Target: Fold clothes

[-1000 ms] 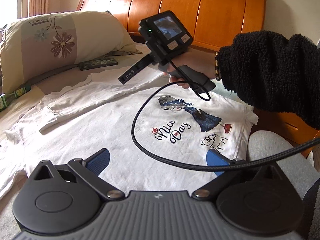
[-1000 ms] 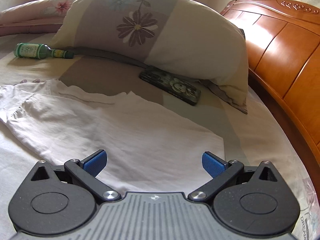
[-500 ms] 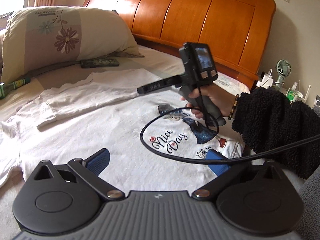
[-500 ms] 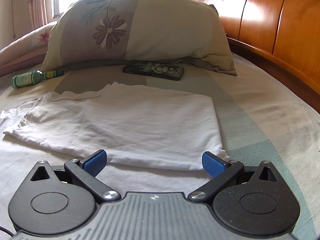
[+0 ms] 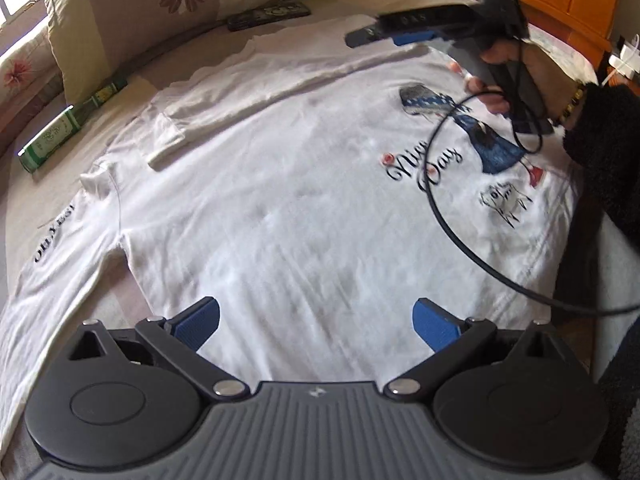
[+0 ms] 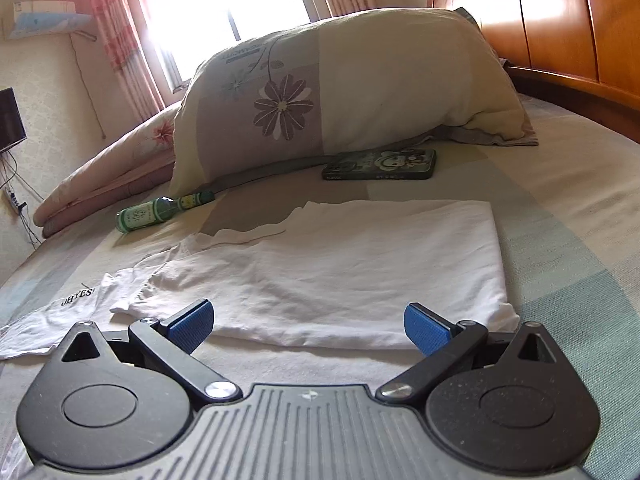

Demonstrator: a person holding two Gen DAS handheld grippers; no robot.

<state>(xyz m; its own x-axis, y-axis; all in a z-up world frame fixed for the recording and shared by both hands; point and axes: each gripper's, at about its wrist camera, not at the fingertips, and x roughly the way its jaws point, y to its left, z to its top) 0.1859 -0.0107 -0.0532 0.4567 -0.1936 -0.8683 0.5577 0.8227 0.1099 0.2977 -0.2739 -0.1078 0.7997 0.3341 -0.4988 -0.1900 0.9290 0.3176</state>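
A white long-sleeved shirt (image 5: pixel 288 184) with a "Nice Day" print lies flat on the bed. Its far side and one sleeve are folded in over the body; that folded part also shows in the right wrist view (image 6: pixel 340 264). My left gripper (image 5: pixel 316 320) is open and empty, low over the shirt's near edge. My right gripper (image 6: pixel 306 322) is open and empty, low over the shirt just before the folded edge. It shows from outside in the left wrist view (image 5: pixel 400 32), held by a hand in a black fleece sleeve at the shirt's far right.
A large flowered pillow (image 6: pixel 340 92) lies at the head of the bed, with a dark phone case (image 6: pixel 380 165) and a green bottle (image 6: pixel 160 212) before it. The wooden headboard (image 6: pixel 560 20) runs along the right. A black cable (image 5: pixel 460 240) loops over the shirt.
My left gripper has tipped down and moved closer over the shirt. My right gripper has pulled back and dropped lower toward the folded edge; both stay open.
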